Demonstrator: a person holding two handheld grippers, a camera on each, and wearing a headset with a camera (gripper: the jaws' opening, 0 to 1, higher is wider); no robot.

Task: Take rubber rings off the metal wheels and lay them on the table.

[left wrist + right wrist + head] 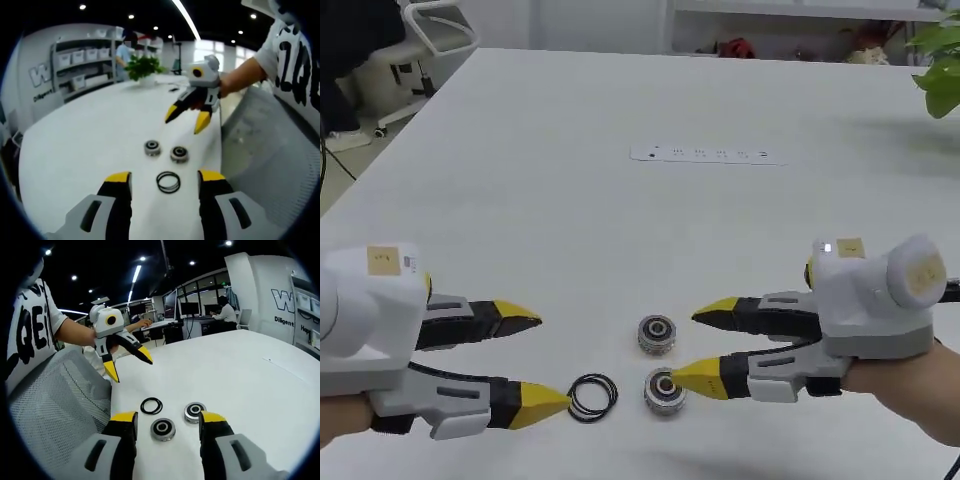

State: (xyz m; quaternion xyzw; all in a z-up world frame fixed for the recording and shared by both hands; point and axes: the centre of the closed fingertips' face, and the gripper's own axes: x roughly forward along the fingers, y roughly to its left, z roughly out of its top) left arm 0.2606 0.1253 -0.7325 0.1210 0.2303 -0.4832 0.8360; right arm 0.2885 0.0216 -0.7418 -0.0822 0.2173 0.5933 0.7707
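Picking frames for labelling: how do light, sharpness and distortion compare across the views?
Head view: soft even light, faint shadows under the round metal wheels, sharp. Left gripper view: fisheye curves the white table, ceiling lamps glare. Right gripper view: same bending, wheels crisp.

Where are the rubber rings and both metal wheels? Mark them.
rubber rings (592, 378), head view, top arc of the black band.
far metal wheel (657, 333), head view, its dark hub.
near metal wheel (663, 389), head view, its hub, beside a yellow jaw tip.
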